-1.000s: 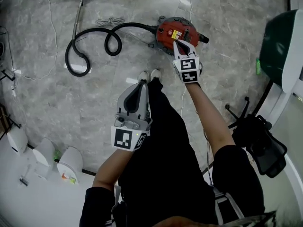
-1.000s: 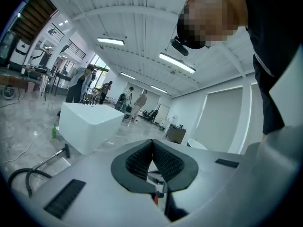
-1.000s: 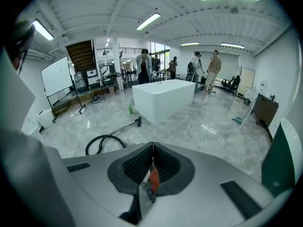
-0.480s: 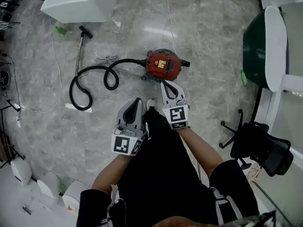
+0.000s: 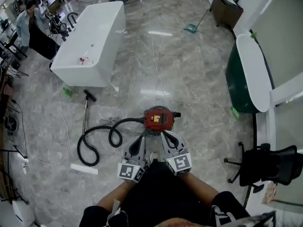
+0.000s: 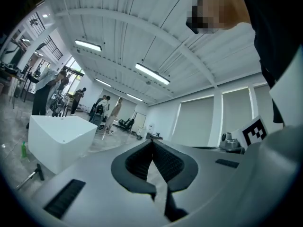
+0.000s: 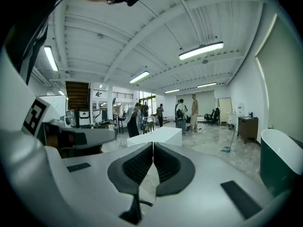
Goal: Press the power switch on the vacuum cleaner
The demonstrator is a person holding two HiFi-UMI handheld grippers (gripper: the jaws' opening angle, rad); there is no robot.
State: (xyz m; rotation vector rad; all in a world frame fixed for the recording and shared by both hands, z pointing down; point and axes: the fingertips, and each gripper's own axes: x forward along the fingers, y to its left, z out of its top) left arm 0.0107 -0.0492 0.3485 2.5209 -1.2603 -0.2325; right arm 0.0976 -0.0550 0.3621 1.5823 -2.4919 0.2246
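Too small in the head view to pick out any power switch on the red vacuum cleaner (image 5: 157, 118); only a yellow patch on top, unreadable. Cut by the right edge: black office chair (image 5: 265, 167). Cut by the bottom edge: the person's torso (image 5: 161, 197) and upper arms. Blurred over with mosaic near the top of the left gripper view. Too small to tell apart in either gripper view: bystanders (image 7: 184, 112) far across the room.

We've lifted the right gripper (image 5: 164, 137) off the vacuum cleaner (image 5: 157, 117); it's back just short of the vacuum cleaner now, and our left gripper (image 5: 141, 141) has come up alongside.
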